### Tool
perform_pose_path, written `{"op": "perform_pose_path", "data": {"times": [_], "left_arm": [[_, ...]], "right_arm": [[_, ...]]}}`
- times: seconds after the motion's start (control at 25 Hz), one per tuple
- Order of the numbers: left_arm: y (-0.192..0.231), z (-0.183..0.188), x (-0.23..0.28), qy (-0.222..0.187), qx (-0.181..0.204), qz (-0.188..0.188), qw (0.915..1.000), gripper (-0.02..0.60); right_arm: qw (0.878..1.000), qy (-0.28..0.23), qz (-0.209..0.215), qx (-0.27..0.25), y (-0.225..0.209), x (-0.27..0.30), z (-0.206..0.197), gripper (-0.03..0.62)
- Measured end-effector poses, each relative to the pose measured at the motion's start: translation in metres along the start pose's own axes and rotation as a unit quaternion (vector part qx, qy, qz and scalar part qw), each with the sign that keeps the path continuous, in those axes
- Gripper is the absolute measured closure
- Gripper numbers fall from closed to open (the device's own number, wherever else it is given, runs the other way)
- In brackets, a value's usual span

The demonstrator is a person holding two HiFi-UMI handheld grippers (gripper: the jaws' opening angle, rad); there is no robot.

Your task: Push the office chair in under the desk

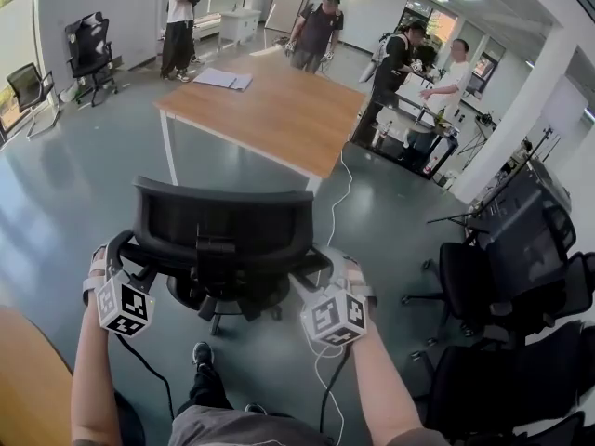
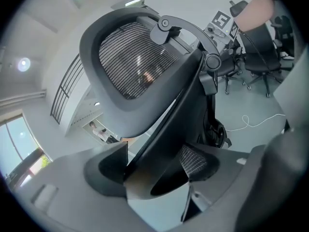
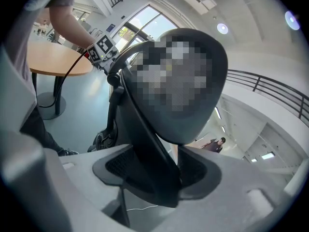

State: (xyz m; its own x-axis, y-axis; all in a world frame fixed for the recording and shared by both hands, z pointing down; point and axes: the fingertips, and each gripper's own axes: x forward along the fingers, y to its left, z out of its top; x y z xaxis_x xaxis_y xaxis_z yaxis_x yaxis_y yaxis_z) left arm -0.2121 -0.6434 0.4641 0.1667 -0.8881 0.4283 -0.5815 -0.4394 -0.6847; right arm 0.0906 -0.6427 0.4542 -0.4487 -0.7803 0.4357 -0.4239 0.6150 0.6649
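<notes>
Head view: the office chair (image 1: 223, 221) stands well apart from the desk (image 1: 270, 110), back toward the person. Jaws set wide, the left gripper (image 1: 119, 266) and right gripper (image 1: 327, 277) each clamp its back frame. Pushing seems barely begun; next, roll it straight forward

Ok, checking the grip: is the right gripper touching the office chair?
Touching. Right gripper view: the right gripper clamps the office chair by its frame.
</notes>
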Motion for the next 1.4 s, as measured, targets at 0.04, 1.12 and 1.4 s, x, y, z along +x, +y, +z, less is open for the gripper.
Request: {"op": "perform_pose_path", "data": {"times": [0.04,1.12,1.4], "left_arm": [[0.006,-0.002,0.007,-0.004,0.002,-0.001,1.0,0.219],[0.188,-0.043,0.232,-0.061,0.038,-0.053,0.996,0.199],[0.221,-0.046,0.276,-0.083,0.035,-0.053,0.9946,0.198]], "right_arm": [[1.0,0.004,-0.003,0.003,-0.001,0.006,0.003,0.322],[0.99,0.082,-0.092,0.064,-0.073,0.203,0.071,0.323],[0.989,0.084,-0.107,0.066,-0.09,0.243,0.082,0.322]]}}
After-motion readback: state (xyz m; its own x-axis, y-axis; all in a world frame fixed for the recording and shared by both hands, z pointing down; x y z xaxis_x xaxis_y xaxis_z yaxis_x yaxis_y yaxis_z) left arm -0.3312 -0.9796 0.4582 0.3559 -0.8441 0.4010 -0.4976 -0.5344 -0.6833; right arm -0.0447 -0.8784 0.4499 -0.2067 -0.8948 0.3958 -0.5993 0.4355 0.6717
